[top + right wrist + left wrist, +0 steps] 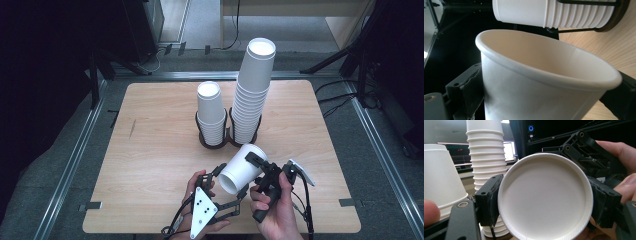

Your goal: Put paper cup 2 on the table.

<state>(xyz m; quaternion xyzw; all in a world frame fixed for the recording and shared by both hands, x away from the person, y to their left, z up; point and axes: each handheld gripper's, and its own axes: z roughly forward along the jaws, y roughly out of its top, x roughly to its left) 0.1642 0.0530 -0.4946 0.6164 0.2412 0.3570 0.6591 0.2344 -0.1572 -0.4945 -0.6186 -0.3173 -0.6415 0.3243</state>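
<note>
My left gripper (220,176) is clamped on the paper cup's (242,167) base end. My right gripper (260,167) brackets its wall, though I cannot tell whether the pads press. It lies tilted near the two stacks (252,100).

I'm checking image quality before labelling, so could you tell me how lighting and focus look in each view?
High view: wooden table evenly lit and sharp, surroundings dark. Left gripper view: loose cup bright and fairly crisp, background stacks softer, bowed by the wide lens. Right gripper view: cup wall shaded grey and soft close up, dark room behind.
</note>
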